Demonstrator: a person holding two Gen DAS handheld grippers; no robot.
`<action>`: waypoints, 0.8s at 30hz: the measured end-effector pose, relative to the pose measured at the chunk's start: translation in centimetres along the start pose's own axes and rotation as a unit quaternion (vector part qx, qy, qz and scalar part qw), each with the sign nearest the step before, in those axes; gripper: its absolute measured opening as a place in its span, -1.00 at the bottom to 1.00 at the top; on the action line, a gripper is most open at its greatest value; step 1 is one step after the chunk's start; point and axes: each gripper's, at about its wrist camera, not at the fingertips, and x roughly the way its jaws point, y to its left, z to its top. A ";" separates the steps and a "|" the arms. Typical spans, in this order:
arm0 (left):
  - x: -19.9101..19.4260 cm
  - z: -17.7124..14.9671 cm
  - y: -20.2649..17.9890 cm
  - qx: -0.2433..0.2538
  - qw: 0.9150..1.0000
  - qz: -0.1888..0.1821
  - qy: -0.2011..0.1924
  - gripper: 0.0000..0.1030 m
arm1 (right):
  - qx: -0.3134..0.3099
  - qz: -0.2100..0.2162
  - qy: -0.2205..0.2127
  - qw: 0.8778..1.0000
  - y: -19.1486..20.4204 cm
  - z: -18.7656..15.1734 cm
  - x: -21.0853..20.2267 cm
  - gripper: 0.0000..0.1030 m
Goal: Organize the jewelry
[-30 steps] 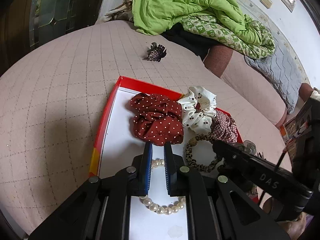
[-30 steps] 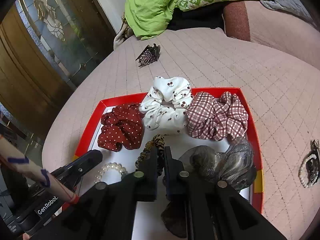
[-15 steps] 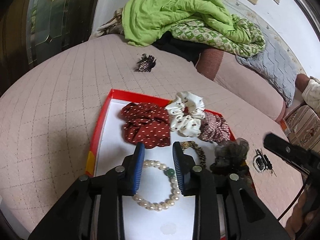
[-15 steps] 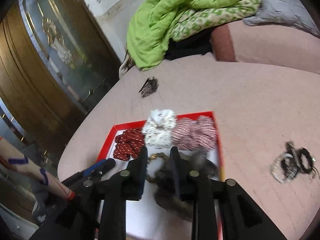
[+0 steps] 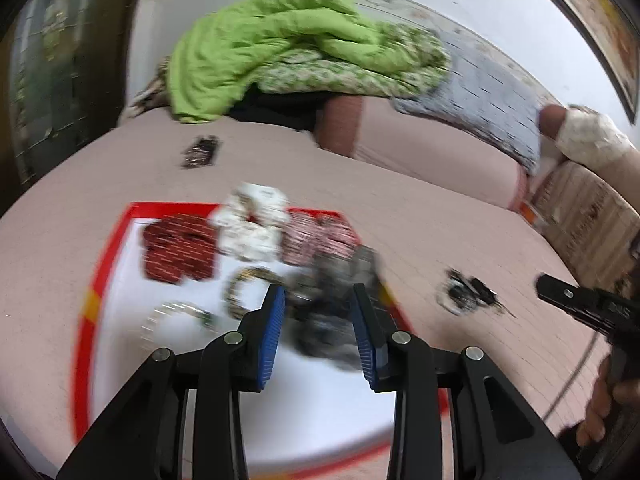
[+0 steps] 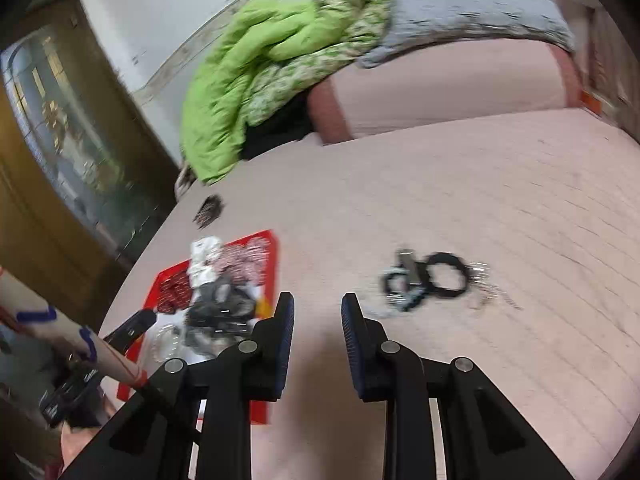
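A red-rimmed white tray (image 5: 105,256) on the pink bed holds a red dotted scrunchie (image 5: 178,250), a white one (image 5: 250,224), a plaid one (image 5: 316,238), a grey one (image 5: 332,304), a leopard band (image 5: 248,288) and a pearl bracelet (image 5: 176,318). My left gripper (image 5: 318,336) is open and empty above the tray, near the grey scrunchie. My right gripper (image 6: 318,336) is open and empty over the bedspread, right of the tray (image 6: 270,264). A pile of black hair ties and clips (image 6: 428,278) lies ahead of it, also visible in the left wrist view (image 5: 466,294). Both views are blurred.
A dark hair claw (image 5: 200,152) lies on the bed beyond the tray. A green quilt (image 5: 288,48) and grey pillow (image 5: 488,96) are heaped at the head. A wooden glass door (image 6: 60,152) stands left.
Both grippers opened and pulled up and back. The pearl bracelet and the grey scrunchie stay in the tray. The right gripper swung right toward the hair ties.
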 end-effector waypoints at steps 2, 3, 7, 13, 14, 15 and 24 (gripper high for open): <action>0.3 -0.8 -2.3 0.019 1.000 -0.012 0.010 -0.36 | 0.012 -0.008 -0.004 1.000 -1.7 -0.2 -0.6 -0.48; 0.5 -1.3 -3.4 0.030 0.999 -0.018 0.017 -0.36 | 0.019 -0.011 -0.005 1.000 -2.6 -0.3 -0.8 -0.48; 1.3 -3.3 -7.9 0.080 0.995 -0.038 0.046 -0.36 | 0.042 -0.028 -0.007 0.999 -6.1 -0.9 -1.3 -0.48; 2.3 -5.4 -11.6 0.110 0.989 -0.059 0.081 -0.35 | 0.089 -0.021 -0.007 0.996 -9.4 -1.1 -1.8 -0.48; 2.4 -5.5 -11.9 0.114 0.988 -0.061 0.084 -0.35 | 0.093 -0.020 -0.009 0.995 -9.7 -1.0 -1.9 -0.48; 2.5 -5.5 -12.3 0.118 0.987 -0.061 0.087 -0.35 | 0.096 -0.018 -0.010 0.995 -9.9 -0.9 -2.0 -0.48; 4.3 -4.5 -14.0 0.124 0.984 -0.067 0.111 -0.34 | 0.131 -0.009 0.016 0.991 -12.6 -0.2 -0.5 -0.48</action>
